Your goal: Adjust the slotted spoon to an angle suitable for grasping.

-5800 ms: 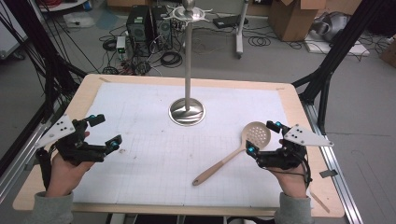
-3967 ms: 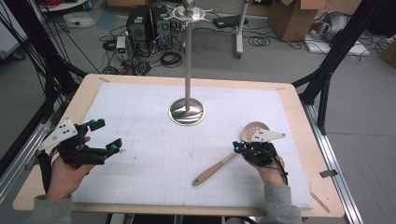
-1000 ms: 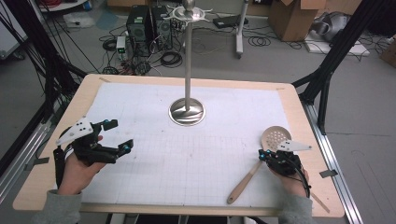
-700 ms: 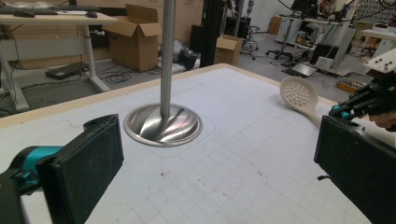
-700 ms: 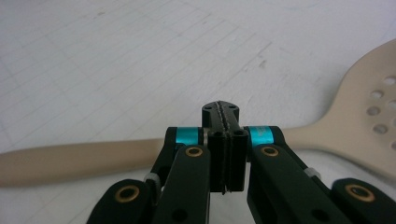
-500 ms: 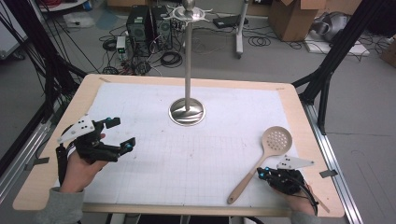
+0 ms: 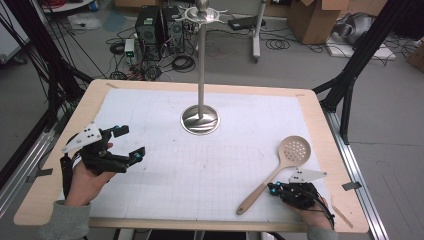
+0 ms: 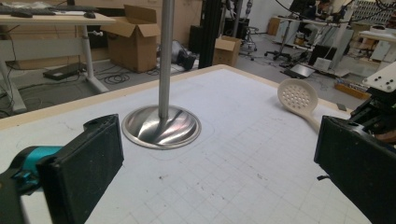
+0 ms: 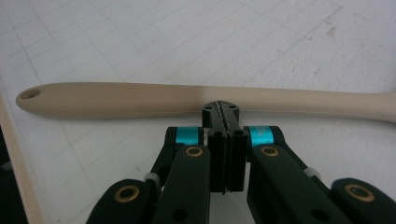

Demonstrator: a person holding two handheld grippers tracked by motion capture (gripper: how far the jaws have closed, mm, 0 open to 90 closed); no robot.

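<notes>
A cream slotted spoon [image 7: 294,149] lies flat on the white mat at the right, its handle [image 9: 116,99] running toward the near edge. My right gripper [image 7: 272,189] rests low beside the handle near its end. In the right gripper view this gripper [image 9: 221,111] is shut with nothing between its jaws, its tip right against the near side of the handle. My left gripper [image 7: 131,141] is held open above the mat's left side, empty. The left gripper view looks between its wide-apart pads [image 8: 88,168] at the spoon [image 8: 297,95].
A steel stand with a round base [image 7: 200,120] and a tall pole rises at the middle back of the table [image 7: 90,107]; its base [image 8: 161,127] sits ahead of the left gripper. Boxes, cables and computers are on the floor beyond.
The spoon was dragged from mid-right to the right side and turned. In the last second my right gripper slid back along the handle toward the near edge; the spoon stayed put.
</notes>
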